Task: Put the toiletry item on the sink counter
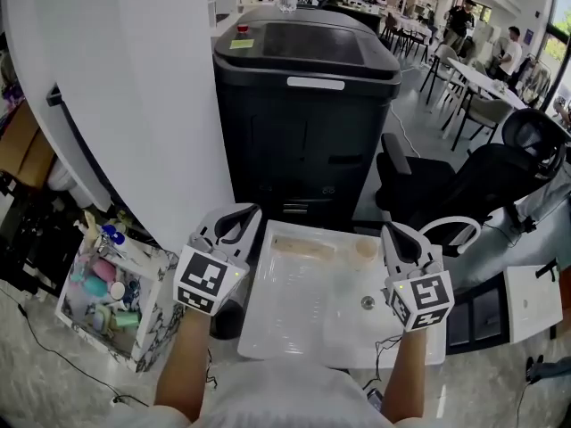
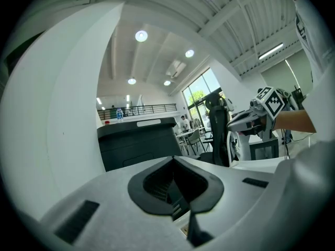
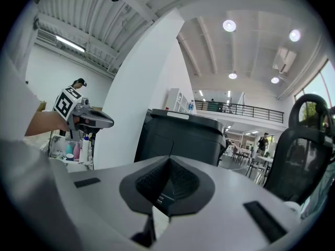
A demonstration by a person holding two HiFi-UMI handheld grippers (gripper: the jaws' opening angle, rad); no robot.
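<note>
Several toiletry bottles [image 1: 105, 279], pink, teal and white, stand in a marble-patterned basket [image 1: 147, 346] on the floor at the left. They also show small in the right gripper view as toiletry bottles [image 3: 78, 149]. The white sink counter [image 1: 268, 333] with its drain [image 1: 367, 302] lies below and between my hands. My left gripper [image 1: 234, 224] hovers over the sink's left back corner, jaws shut and holding nothing. My right gripper [image 1: 399, 239] hovers over the right back part, also shut and holding nothing. Both point up and away at the room.
A big black machine [image 1: 308, 105] stands right behind the sink. A white column [image 1: 143, 87] rises at the left, above the basket. A black office chair [image 1: 464, 181] is at the right. Two pale objects [image 1: 303, 246] lie along the sink's back edge.
</note>
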